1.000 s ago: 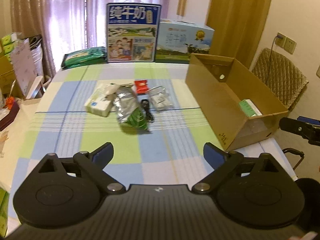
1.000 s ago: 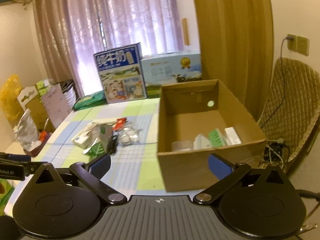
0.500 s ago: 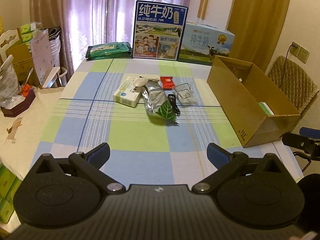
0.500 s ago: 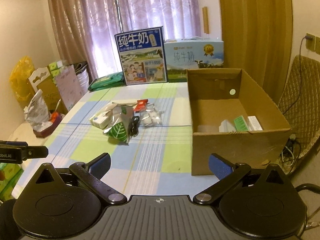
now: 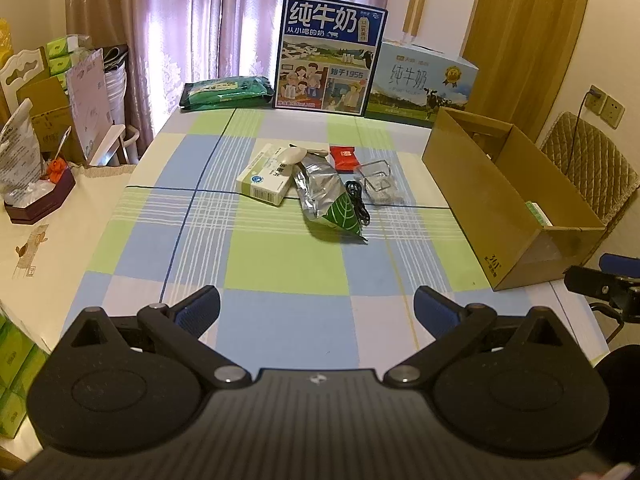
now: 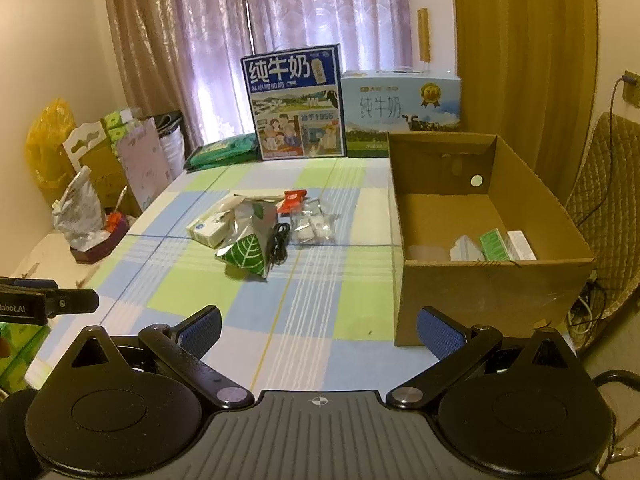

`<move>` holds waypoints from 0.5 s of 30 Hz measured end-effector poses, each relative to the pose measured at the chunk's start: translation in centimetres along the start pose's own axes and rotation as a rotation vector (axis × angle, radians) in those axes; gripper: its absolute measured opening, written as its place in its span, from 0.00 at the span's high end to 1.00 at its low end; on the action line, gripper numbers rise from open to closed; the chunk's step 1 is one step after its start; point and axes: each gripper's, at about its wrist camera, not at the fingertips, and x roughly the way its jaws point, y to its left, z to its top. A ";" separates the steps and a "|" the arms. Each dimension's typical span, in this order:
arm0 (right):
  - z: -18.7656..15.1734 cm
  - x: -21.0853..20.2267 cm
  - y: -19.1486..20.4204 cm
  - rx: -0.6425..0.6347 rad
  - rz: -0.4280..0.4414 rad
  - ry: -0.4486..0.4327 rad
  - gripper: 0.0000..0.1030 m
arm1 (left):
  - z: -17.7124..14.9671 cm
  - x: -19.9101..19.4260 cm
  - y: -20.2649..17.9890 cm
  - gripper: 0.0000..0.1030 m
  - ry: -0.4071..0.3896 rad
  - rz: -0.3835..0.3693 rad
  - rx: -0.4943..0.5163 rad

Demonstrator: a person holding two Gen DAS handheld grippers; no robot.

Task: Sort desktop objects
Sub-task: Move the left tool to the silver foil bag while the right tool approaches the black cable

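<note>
Since sorting looks barely begun, both the left gripper (image 5: 316,308) and right gripper (image 6: 318,326) hang spread and empty at lower frame, clutter (image 5: 320,184) heaped mid-frame, box (image 6: 480,280) waiting at right.

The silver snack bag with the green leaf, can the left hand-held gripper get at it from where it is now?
Probably yes. The left hand-held gripper is open, with bare tablecloth between it and the silver snack bag, the nearest item in the pile. The black cable lies along its right side.

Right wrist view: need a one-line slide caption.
Open right gripper faces a checked table with a small clutter pile beside a partly filled cardboard box.
</note>
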 end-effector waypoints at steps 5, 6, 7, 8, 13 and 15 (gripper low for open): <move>-0.2 0.4 0.3 -0.004 0.005 0.010 0.02 | 0.0 0.3 0.4 0.02 0.006 0.001 0.001; -0.2 0.4 0.3 -0.005 0.006 0.012 0.02 | 0.0 0.3 0.4 0.02 0.007 0.001 0.001; -0.2 0.5 0.4 -0.006 0.006 0.014 0.02 | 0.0 0.3 0.5 0.02 0.008 0.001 0.001; -0.3 0.6 0.4 -0.008 0.006 0.015 0.02 | 0.0 0.4 0.5 0.02 0.009 0.002 0.001; 0.0 0.9 0.7 -0.013 0.009 0.016 0.02 | 0.1 0.7 0.8 0.02 0.010 0.002 -0.002; 0.1 1.1 0.8 -0.015 0.012 0.015 0.02 | 0.2 0.9 1.0 0.02 0.013 0.002 -0.003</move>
